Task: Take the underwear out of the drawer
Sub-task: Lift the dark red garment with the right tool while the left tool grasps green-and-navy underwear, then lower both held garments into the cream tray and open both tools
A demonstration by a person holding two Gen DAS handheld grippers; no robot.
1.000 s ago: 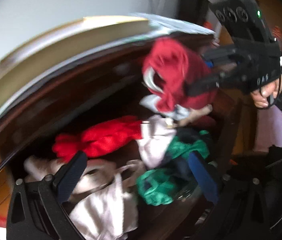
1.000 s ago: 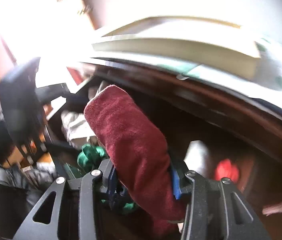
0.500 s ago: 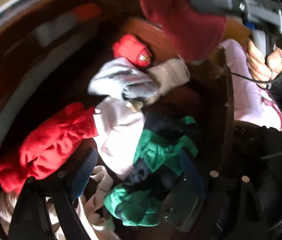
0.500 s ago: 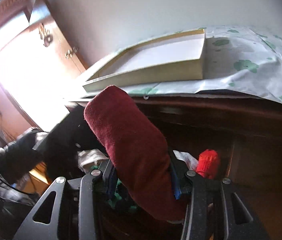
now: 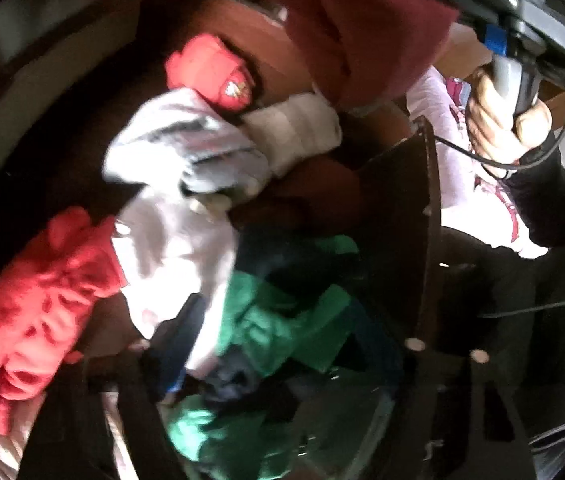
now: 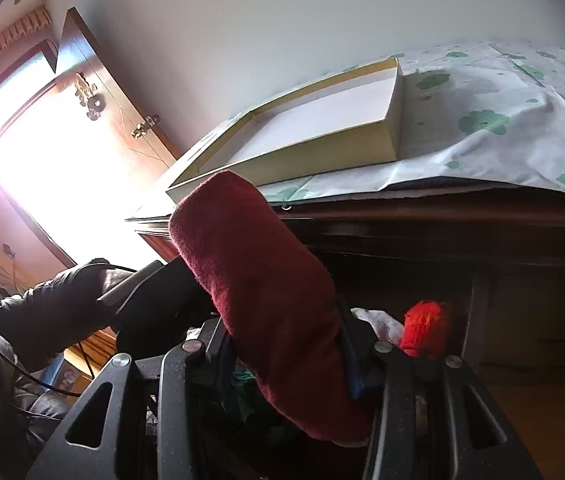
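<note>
Black sleeve (image 5: 542, 204), black screwed gripper (image 6: 286, 360)

Heaped clothes (image 5: 170, 248) crowd the open drawer (image 5: 428, 216), leaving only bare dark floor along its back. The desk top (image 6: 462, 204) overhangs it, with open room above the shallow box (image 6: 322, 120)

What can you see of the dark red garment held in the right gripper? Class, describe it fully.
The dark red garment is a soft, fuzzy, fleece-like cloth, bunched into a thick rounded roll. It stands tilted up between the fingers of the right gripper, whose blue pads press on its sides, and its lower end hangs down past them. In the left wrist view it hangs above the open drawer, clear of the clothes below. No label or pattern shows, and its full shape cannot be told.
</note>
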